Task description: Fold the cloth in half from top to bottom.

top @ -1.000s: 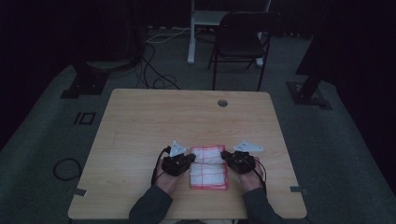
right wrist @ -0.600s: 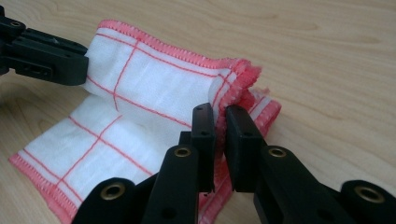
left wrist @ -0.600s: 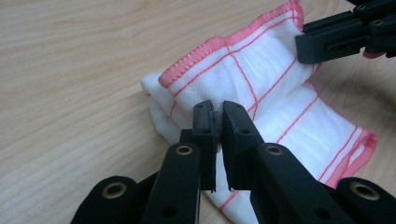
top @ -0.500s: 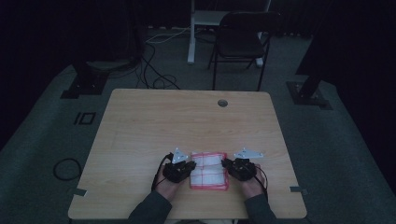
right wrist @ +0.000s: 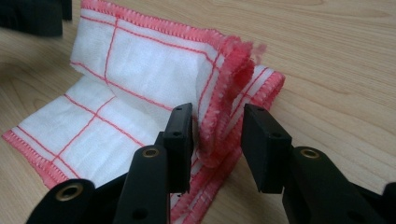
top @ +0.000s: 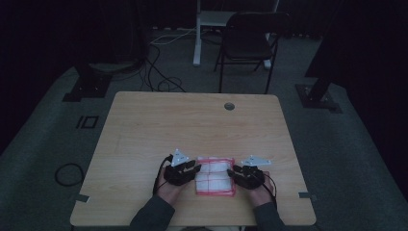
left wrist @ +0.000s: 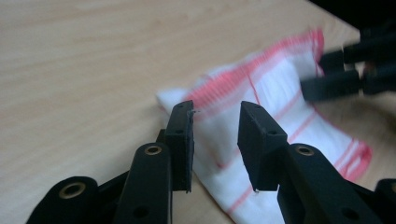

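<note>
In the lower middle of the high view, a folded white cloth with red stripes lies flat on the wooden surface. Both forearms enter from the bottom edge, angled inward toward it. The left hand-held gripper sits at the cloth's left edge, the right hand-held gripper at its right edge. Both have just been opening and stand released: in each gripper view the jaws straddle a cloth edge without pressing it, the right pair around a raised fold.
</note>
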Demonstrator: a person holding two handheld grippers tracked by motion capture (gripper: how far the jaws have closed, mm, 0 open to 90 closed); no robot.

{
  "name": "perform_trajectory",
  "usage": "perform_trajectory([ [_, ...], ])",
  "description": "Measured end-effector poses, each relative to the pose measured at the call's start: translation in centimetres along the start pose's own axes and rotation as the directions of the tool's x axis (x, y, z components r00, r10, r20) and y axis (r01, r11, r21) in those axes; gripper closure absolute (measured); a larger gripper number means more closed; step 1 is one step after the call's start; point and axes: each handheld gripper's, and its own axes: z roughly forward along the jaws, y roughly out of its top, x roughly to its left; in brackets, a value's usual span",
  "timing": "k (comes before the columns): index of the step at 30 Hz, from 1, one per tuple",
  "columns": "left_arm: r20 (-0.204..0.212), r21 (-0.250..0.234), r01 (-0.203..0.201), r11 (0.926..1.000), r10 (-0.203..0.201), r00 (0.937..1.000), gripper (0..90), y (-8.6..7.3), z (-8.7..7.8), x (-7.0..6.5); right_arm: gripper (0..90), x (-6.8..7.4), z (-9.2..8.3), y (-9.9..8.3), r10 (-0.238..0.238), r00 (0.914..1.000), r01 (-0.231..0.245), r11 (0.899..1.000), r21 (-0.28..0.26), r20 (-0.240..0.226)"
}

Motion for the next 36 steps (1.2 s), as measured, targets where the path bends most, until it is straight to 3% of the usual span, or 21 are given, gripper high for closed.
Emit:
perform_trajectory([
  [7, -0.018, -0.028, 0.049, 0.9984, -0.05, 0.9986, 68.2, 1.7, 0.2, 1.6, 64.2, 0.1, 0.0, 0.0, 0.0, 1.0, 0.0, 1.0, -0.003, 0.001],
  [11, -0.029, -0.029, 0.053, 0.9982, -0.054, 0.9981, 72.8, 3.0, 0.9, 2.2, 64.1, 0.1, 0.0, -0.1, 0.004, 1.0, -0.004, 1.0, -0.006, -0.001],
  [17, -0.047, 0.037, 0.033, 0.9988, -0.031, 0.9984, 78.7, 4.0, 3.1, 2.5, 63.8, 0.1, 0.0, -0.2, 0.005, 1.0, -0.005, 1.0, -0.006, -0.002],
  [25, -0.011, 0.103, 0.011, 0.9946, -0.01, 0.9999, 83.9, 3.0, 4.1, 1.7, 62.0, -0.2, -0.2, -0.3, 0.012, 0.9999, -0.012, 1.0, -0.01, -0.002],
  [36, 0.027, 0.103, -0.003, 0.9946, 0.0, 0.9996, 82.6, 1.8, 2.8, 0.8, 59.9, -0.6, -0.8, -0.5, 0.021, 0.9998, -0.021, 1.0, -0.016, -0.008],
])
